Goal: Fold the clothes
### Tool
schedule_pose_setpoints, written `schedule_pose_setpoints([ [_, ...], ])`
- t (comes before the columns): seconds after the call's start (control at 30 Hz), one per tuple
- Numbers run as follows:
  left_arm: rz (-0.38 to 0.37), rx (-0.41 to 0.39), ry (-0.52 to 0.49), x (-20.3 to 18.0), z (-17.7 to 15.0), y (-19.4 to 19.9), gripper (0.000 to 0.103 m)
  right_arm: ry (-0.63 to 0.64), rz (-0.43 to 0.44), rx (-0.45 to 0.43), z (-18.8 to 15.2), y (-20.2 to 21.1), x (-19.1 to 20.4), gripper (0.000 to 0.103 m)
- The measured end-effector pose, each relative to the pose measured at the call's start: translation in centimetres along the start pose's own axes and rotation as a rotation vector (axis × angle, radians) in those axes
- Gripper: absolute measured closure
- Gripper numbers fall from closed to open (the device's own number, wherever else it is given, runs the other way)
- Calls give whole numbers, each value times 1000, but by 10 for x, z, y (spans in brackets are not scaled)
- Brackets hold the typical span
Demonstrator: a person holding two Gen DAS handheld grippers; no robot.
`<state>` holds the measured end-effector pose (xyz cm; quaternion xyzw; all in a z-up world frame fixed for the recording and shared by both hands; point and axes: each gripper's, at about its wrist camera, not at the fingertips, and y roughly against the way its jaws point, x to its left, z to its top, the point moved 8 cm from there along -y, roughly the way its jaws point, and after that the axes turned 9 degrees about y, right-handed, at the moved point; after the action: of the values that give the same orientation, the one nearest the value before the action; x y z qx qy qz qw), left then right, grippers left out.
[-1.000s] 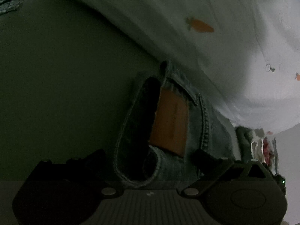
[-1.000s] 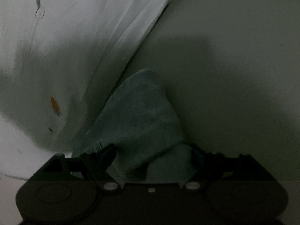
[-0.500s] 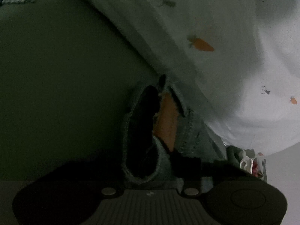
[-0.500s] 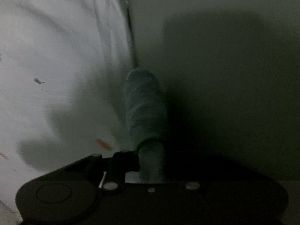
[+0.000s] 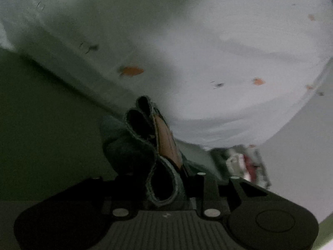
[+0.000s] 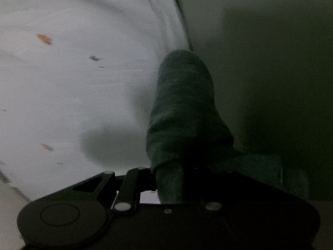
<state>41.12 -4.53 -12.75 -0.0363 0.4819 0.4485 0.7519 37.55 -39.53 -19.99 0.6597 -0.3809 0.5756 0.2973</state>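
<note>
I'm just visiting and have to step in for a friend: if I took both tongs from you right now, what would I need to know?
Left tongs: shut on the jeans' waistband, by the brown leather patch.
Right tongs: shut on a bunched fold of the jeans.
Both ends are lifted, beside the white carrot-print sheet. A few other clothes lie further off.
Done: both ends of the jeans are gripped.
Left: probably bring the ends together, lay the jeans flat and smooth the fold. How much is already folded cannot be seen here.
</note>
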Motion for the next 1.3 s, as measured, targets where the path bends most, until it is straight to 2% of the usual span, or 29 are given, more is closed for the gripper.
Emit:
schedule_pose_setpoints([
  [0.1,-71,-33,15,-20,-8,22,70,-4,81,-18,-17,14,13,84],
  [0.3,-160,-43,-30,-59,-30,53,70,18,202,-60,-43,53,40,84],
  [0.5,-237,-14,-83,-100,-53,60,70,6,292,-130,-65,121,48,84],
  [0.67,-284,-9,-100,-130,-69,59,70,-4,350,-167,-61,153,58,84],
  [0.83,-332,-6,-103,-174,-84,29,70,-5,404,-183,-19,166,78,84],
  [0.97,-356,-18,-108,-219,-107,-7,70,3,416,-174,34,184,100,84],
  [1.3,-421,-25,-94,-347,-173,-122,70,96,455,-179,187,275,154,84],
])
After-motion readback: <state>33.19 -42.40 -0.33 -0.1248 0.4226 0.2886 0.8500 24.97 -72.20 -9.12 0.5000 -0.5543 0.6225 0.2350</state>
